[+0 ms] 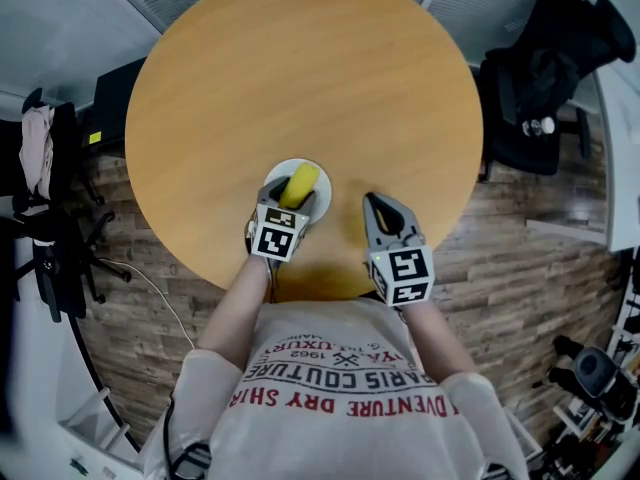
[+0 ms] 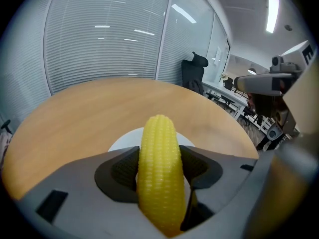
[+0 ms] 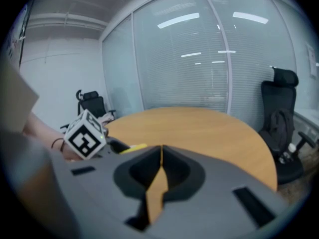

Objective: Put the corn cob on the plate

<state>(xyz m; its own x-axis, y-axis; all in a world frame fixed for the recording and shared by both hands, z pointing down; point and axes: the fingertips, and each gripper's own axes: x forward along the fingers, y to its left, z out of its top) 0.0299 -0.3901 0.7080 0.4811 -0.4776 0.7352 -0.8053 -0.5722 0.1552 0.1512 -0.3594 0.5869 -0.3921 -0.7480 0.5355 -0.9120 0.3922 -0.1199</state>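
Note:
A yellow corn cob [image 2: 160, 171] is clamped between the jaws of my left gripper [image 2: 160, 169], its tip pointing away over a small white plate [image 2: 124, 140]. From the head view the corn cob [image 1: 301, 183] hangs over the white plate [image 1: 277, 171] near the table's front edge, with the left gripper [image 1: 291, 199] shut on it. To the right, my right gripper [image 1: 381, 209] sits shut and empty over bare wood. In the right gripper view its jaws [image 3: 161, 156] meet with nothing between them, and the left gripper's marker cube [image 3: 85, 136] shows at the left.
The round wooden table [image 1: 300, 88] stretches away from the plate. Black office chairs [image 1: 545, 78] stand at the right, more chairs [image 1: 50, 218] at the left on a wood-plank floor. Glass walls with blinds surround the room.

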